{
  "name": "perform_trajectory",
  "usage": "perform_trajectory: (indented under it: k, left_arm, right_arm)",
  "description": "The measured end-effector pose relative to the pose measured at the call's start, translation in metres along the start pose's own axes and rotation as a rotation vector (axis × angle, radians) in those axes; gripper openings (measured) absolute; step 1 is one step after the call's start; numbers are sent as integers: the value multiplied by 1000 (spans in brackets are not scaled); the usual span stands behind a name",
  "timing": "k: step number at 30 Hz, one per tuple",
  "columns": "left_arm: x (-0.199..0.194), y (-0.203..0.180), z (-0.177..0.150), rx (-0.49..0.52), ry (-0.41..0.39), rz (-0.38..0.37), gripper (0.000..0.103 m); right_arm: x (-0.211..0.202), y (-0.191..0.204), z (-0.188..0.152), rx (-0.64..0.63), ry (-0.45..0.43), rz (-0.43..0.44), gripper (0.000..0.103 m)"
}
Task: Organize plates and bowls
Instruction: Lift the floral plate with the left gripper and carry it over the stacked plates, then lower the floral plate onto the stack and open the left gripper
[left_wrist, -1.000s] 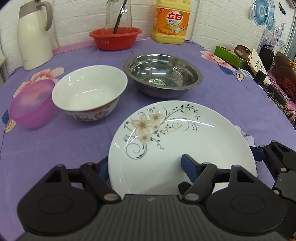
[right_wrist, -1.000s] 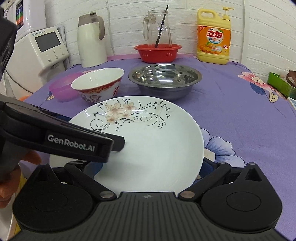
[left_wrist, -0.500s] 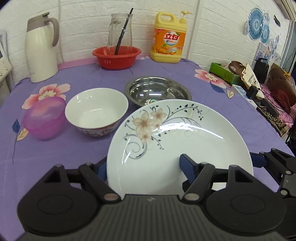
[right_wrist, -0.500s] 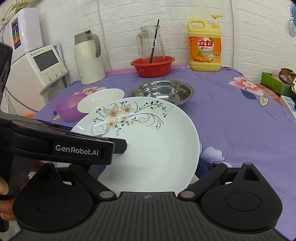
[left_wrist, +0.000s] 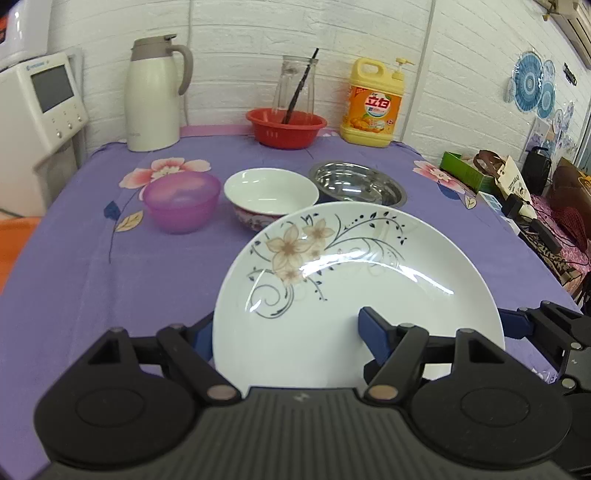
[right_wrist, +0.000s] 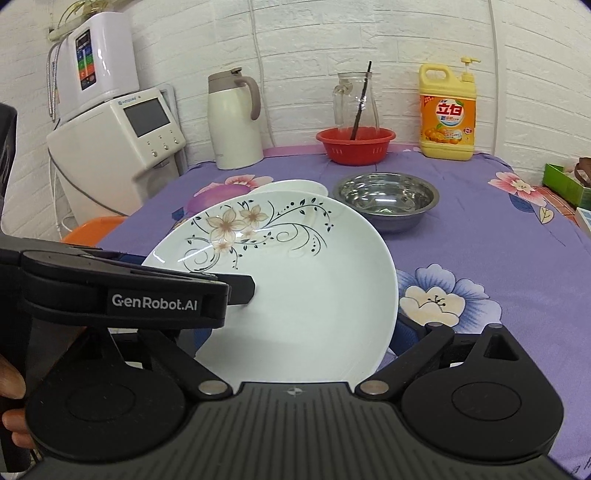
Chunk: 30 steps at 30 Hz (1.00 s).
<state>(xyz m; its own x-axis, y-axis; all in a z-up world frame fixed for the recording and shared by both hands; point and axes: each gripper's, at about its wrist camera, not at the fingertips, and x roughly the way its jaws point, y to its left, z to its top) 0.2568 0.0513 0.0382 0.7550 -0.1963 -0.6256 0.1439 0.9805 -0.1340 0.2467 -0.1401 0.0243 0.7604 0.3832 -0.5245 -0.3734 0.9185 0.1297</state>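
Where you are working: the tabletop (left_wrist: 110, 295), under a purple cloth printed with flowers, runs back to a white brick wall.
White appliance (right_wrist: 118, 147): stands off the tabletop's left edge, grey screen facing you.
Plate (left_wrist: 369, 266): white with a flower-and-vine print, and you hold it raised off the cloth at the near side. In the right view its far rim covers most of the white bowl.
Left tool (left_wrist: 286, 330): gripping the plate. One blue pad lies on the plate's upper face, and the other is tucked behind its left rim. The right view shows the upper finger flat on the plate.
Right tool (right_wrist: 295, 332): fingers spread wide with the plate's near edge over them. The pads are mostly hidden, so I cannot tell whether you are pinching the plate or only carrying it.
Thermos jug (left_wrist: 155, 92): cream-coloured, upright at the back left.
Steel bowl (left_wrist: 358, 182): on the cloth mid-table, just right of the white bowl.
White bowl (left_wrist: 271, 195): patterned outside, between the steel bowl and the purple bowl.
Purple bowl (left_wrist: 181, 201): translucent, leftmost of the three, close beside the white bowl.
Red basket (left_wrist: 286, 127): at the back centre, with a glass pitcher (left_wrist: 293, 85) and a dark stick in it.
Detergent bottle (left_wrist: 373, 107): yellow with a pump top, at the back, right of the red basket.
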Motion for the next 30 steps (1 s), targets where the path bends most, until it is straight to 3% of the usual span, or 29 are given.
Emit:
perform_trajectory:
  k: [8,14,26,30]
  left_arm:
    - [-45,35,-48,-72,-5,60,71]
    - [-54,55,-78,-128,17,79,71]
    - [-56,60,-86,-146,-16,30,75]
    - [-63,67,-86,-186,-28,8,85]
  right_arm:
    - [-17,47,-22,-60,24,78,103]
    - [-11,70,-40,-91,84,131,103]
    - [-3,68,-52,-106,91,142,103]
    - [-2,69,-52,-114,88,159,103]
